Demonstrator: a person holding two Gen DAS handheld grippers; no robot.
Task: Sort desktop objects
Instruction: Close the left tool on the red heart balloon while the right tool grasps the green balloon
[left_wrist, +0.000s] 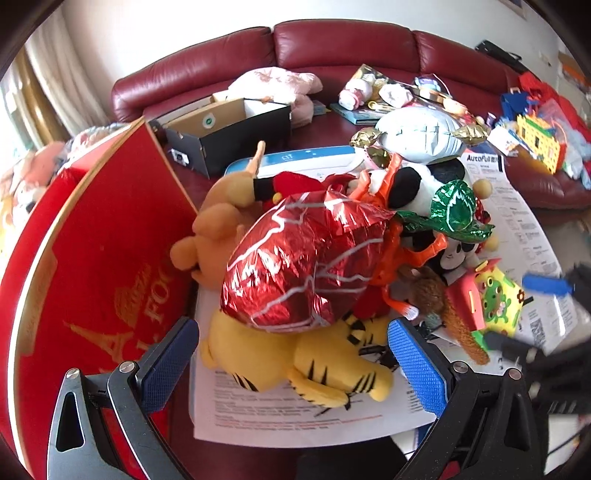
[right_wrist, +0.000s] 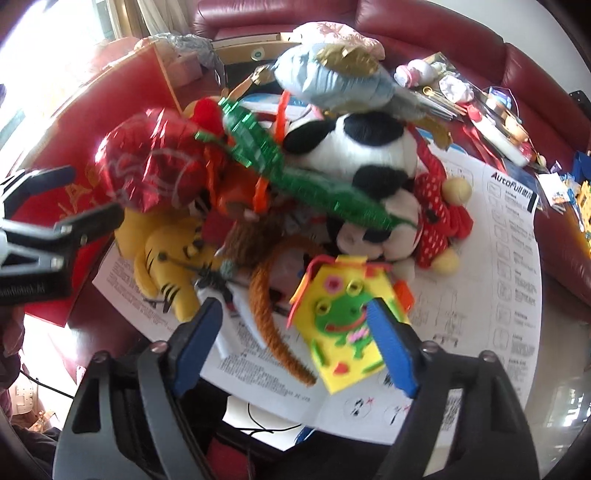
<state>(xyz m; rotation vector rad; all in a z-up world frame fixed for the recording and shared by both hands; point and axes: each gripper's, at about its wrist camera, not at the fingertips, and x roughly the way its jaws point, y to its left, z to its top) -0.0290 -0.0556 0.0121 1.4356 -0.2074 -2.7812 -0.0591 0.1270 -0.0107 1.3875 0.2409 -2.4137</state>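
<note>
Nearest in the right wrist view, the right gripper (right_wrist: 295, 332) is pointing down at the pile with its blue pads partly spread; the yellow foam frog house (right_wrist: 343, 317) is lying between them, its right edge against the right pad, but whether the pads are pressing it I cannot tell, so I am judging this as the closing stage of a pick. The left gripper (left_wrist: 295, 354) is hanging wide apart over the yellow tiger plush (left_wrist: 314, 365), gripping nothing. Both toys are resting on printed instruction sheets (left_wrist: 295, 417) spread over the table, at the near edge of a heap. Just behind, a red foil balloon (left_wrist: 306, 266) is sitting on the tiger, with a green foil leaf (left_wrist: 456, 210) and a panda plush (right_wrist: 351, 147) further in. To the left a red gift box (left_wrist: 92, 258) is standing open, a likely destination, though that is a guess. The next move is calling for a firm squeeze on the house, then a lift clear of the brown furry headband (right_wrist: 269, 317) beside it.
</note>
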